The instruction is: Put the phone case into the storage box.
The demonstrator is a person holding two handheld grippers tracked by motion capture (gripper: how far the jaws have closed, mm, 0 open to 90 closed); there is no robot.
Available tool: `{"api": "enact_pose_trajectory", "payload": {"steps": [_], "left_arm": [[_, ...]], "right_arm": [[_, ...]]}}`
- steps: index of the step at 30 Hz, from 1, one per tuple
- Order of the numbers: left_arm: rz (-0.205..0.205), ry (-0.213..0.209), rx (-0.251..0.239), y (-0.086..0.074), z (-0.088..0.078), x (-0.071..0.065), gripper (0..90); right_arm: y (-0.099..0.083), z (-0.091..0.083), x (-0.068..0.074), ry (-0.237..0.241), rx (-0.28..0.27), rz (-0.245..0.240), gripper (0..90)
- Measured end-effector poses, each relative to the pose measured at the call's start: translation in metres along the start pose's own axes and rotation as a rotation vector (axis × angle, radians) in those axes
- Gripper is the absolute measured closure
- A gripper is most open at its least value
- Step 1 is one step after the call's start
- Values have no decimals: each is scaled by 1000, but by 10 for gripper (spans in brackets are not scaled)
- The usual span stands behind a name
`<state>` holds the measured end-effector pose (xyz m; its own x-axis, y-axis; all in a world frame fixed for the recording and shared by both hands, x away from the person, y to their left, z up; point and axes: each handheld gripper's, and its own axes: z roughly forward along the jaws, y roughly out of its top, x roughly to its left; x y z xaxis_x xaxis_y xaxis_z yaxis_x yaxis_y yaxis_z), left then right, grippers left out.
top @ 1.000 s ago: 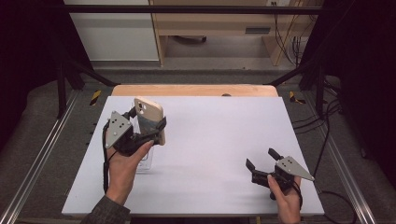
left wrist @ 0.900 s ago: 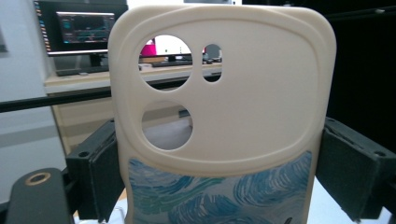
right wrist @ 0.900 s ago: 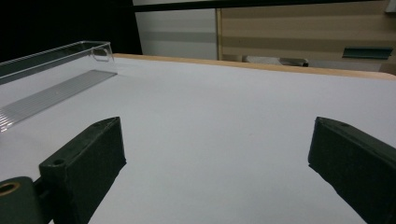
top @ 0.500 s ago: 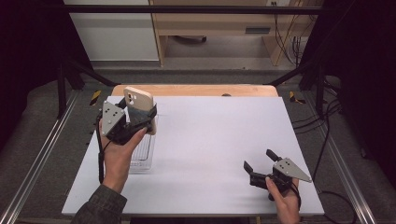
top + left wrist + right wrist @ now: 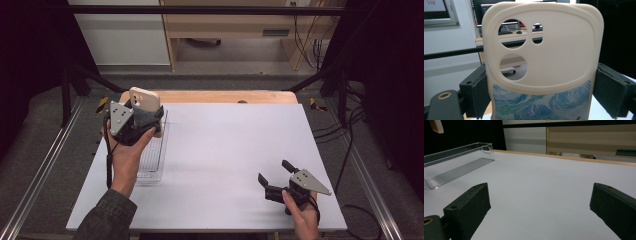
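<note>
At the far left of the left gripper view, a white panel in the background carries the number "119" in red; the phone case itself shows no readable writing. In the high view the left hand (image 5: pixel 126 150) holds the left gripper (image 5: pixel 145 116) raised over the left part of the white table (image 5: pixel 230 150), above the far end of a clear plastic tray (image 5: pixel 152 160). Its jaws are clamped on the two long edges of a cream phone case (image 5: pixel 544 60), which stands upright with its long axis vertical and its camera end up. The left gripper view looks at the case's back: two round cut-outs and a small oval one in the raised cream surround, and blue and green swirling brushstrokes printed below.

The tray lies flat on the table near its left edge, ribbed along its floor, long axis running away from the person.

Toward the table's near right corner the right hand (image 5: pixel 302 217) holds the right gripper (image 5: pixel 275 172) low over the surface. Its jaws stand wide apart with bare table between them, pointing left toward the tray.
</note>
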<state>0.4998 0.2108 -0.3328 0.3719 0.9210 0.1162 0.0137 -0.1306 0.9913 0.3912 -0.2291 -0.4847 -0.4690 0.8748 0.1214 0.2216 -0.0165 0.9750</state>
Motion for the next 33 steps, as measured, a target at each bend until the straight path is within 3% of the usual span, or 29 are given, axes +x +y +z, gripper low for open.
{"api": "enact_pose_trajectory", "payload": {"steps": [8, 18, 33], "left_arm": [[-33, 41, 16, -5, 18, 13, 115], [-118, 85, 27, -16, 34, 31, 115], [-131, 119, 42, -23, 47, 39, 115]], "right_arm": [[1, -1, -1, 0, -12, -2, 29], [1, 0, 0, -2, -22, -21, 29], [2, -2, 0, -2, -31, -27, 29]]}}
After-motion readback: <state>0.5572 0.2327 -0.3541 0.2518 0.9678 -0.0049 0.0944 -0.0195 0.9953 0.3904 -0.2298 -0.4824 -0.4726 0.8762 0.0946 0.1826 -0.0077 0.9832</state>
